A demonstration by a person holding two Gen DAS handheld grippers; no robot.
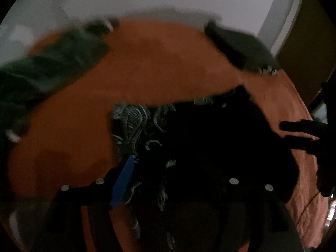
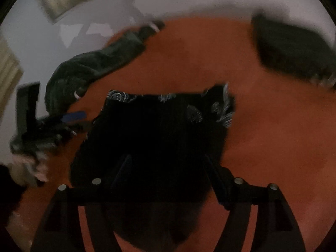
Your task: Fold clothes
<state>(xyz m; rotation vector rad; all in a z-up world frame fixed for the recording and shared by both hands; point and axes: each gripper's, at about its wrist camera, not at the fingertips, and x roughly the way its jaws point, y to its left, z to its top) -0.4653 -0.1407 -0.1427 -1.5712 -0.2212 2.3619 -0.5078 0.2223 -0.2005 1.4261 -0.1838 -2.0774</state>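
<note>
We see the black paisley-patterned fabric garment [image 2: 155,130] spread on the orange bedsheet [image 2: 262,126], both tongs [image 1: 168,168] [image 2: 166,159] wide over it; dim blur risks missed edges, crooked fold.

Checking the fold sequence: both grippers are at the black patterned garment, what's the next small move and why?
Probably close the right gripper on the black garment: its jaws look spread over the near edge, and the left gripper sits at the other side. The cloth lies spread on the orange sheet. Blur makes grip uncertain.
</note>
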